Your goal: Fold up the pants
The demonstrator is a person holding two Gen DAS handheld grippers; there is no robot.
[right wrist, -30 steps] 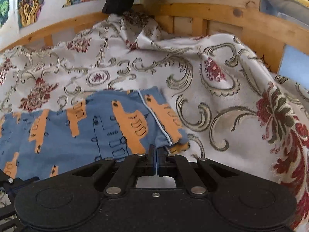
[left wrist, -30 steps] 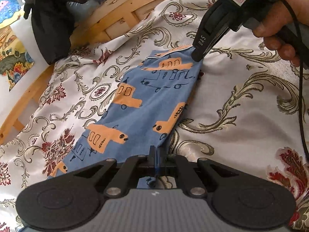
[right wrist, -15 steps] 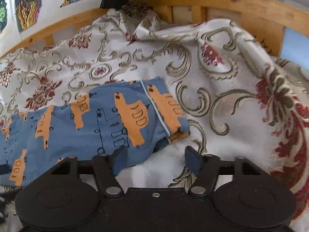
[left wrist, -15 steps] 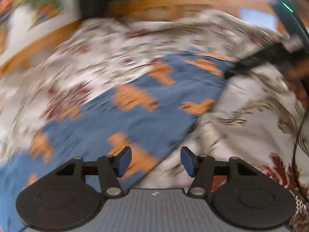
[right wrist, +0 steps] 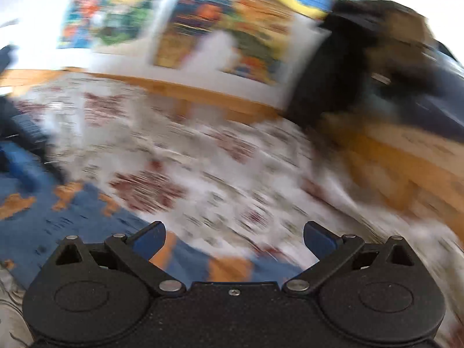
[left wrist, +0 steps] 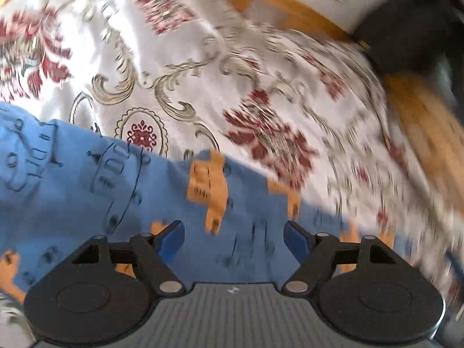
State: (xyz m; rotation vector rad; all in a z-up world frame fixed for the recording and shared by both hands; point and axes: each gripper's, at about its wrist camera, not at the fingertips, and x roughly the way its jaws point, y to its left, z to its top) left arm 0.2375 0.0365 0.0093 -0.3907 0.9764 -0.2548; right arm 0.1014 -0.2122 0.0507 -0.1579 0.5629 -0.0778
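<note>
While both views are smeared, we see the left gripper and right gripper spread wide, grasping nothing, above the blue pants (orange prints), apparently lying flat on the floral bedspread.

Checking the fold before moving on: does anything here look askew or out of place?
Nothing clearly wrong. The blue pants lie flat on the floral bedspread, and both grippers are open. Blur hides fine detail.
</note>
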